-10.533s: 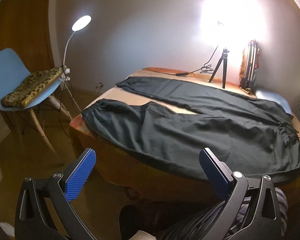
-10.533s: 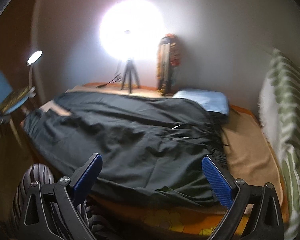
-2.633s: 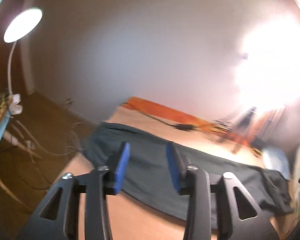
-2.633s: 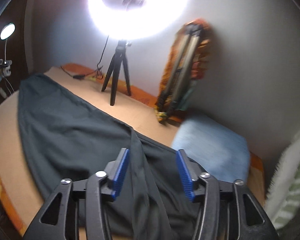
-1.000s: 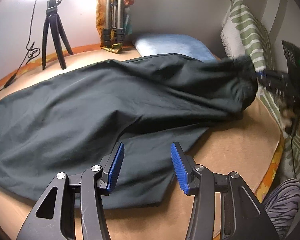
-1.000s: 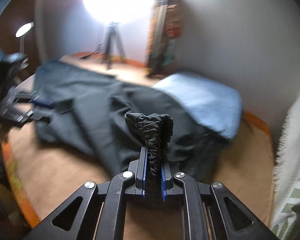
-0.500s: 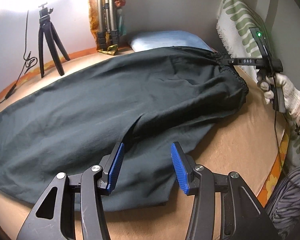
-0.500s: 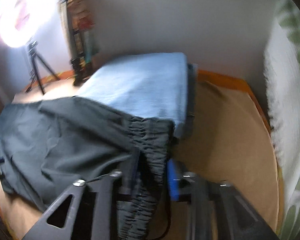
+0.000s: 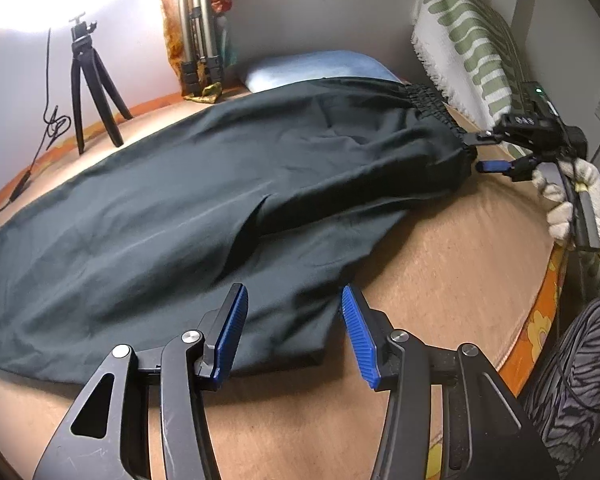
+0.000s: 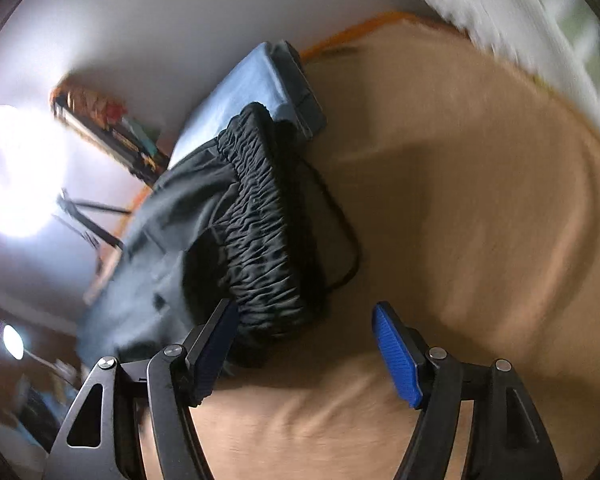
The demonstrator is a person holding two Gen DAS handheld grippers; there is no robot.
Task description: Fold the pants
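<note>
Left wrist view: dark pants (image 9: 204, 184) seen spread flat across bed (image 9: 440, 264), one leg folded over other, gathered waistband (image 9: 432, 102) at far right end by blue pillow (image 9: 312, 68). Left claw (image 9: 292, 328) held apart, empty, poised over near hem of pants. Right claw (image 9: 488, 152) seen at waistband corner, gripped by gloved hand (image 9: 576, 200); fingers parted.

Right wrist view, blurred: right claw (image 10: 300, 344) spread wide, nothing clamped. Waistband (image 10: 260, 232) lying on bed (image 10: 460, 208) just ahead of left finger (image 10: 214, 350), drawstring (image 10: 344, 232) trailing beside it.
</note>
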